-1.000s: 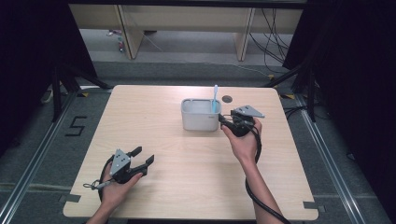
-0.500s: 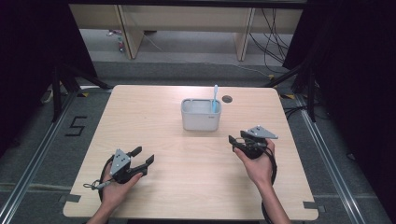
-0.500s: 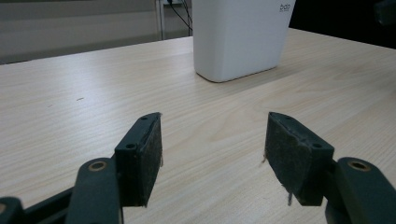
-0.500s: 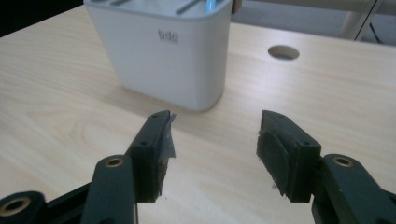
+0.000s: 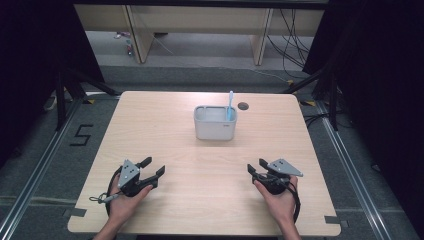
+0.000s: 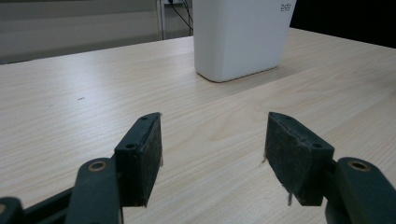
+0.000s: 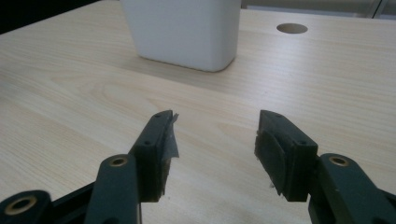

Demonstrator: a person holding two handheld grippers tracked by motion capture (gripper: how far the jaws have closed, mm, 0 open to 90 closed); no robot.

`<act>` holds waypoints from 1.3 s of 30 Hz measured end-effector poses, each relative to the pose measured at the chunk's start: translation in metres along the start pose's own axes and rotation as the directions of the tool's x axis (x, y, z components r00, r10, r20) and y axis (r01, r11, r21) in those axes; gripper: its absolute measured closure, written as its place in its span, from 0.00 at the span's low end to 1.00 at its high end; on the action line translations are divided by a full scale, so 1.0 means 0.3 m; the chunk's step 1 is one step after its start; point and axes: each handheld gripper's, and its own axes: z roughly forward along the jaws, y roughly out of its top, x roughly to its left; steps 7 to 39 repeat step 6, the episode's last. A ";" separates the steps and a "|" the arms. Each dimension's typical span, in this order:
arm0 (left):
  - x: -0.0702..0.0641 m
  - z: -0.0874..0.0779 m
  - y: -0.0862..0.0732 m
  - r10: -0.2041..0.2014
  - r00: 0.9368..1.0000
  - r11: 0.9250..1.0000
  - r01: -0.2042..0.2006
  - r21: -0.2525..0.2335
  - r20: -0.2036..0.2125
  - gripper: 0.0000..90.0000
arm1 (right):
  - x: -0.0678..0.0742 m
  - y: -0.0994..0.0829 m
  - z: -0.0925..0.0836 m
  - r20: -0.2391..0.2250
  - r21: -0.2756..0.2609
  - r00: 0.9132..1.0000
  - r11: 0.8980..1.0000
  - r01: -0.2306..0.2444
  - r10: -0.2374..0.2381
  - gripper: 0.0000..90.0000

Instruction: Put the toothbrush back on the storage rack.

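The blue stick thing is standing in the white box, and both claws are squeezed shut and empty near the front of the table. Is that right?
Not quite. Both claws are open, not shut. The left gripper view shows the left claw with a wide gap between its jaws, and the right gripper view shows the same for the right claw. The rest holds: the blue stick stands in the white box, and both claws are empty.
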 end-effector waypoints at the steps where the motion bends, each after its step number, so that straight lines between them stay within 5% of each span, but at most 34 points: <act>1: 0.000 0.000 0.000 0.000 1.000 1.000 0.000 0.000 0.000 0.40 | -0.003 -0.006 0.001 0.006 -0.026 1.000 0.999 0.019 -0.019 0.53; 3: 0.000 -0.001 0.000 -0.001 1.000 1.000 0.001 -0.002 0.001 0.40 | 0.009 -0.014 -0.004 0.001 -0.035 0.999 0.999 -0.036 0.036 0.53; 5: 0.001 -0.001 -0.001 -0.002 1.000 1.000 0.002 -0.005 0.003 0.40 | 0.008 -0.020 -0.010 0.012 -0.062 1.000 0.998 -0.023 0.024 0.53; 6: 0.002 -0.001 -0.001 -0.004 1.000 1.000 0.004 -0.004 0.003 0.40 | 0.016 -0.026 -0.012 0.011 -0.073 0.998 0.995 -0.064 0.065 0.53; 39: 0.002 -0.001 -0.001 -0.004 1.000 1.000 0.004 -0.004 0.003 0.40 | 0.016 -0.026 -0.012 0.011 -0.073 0.998 0.995 -0.064 0.065 0.53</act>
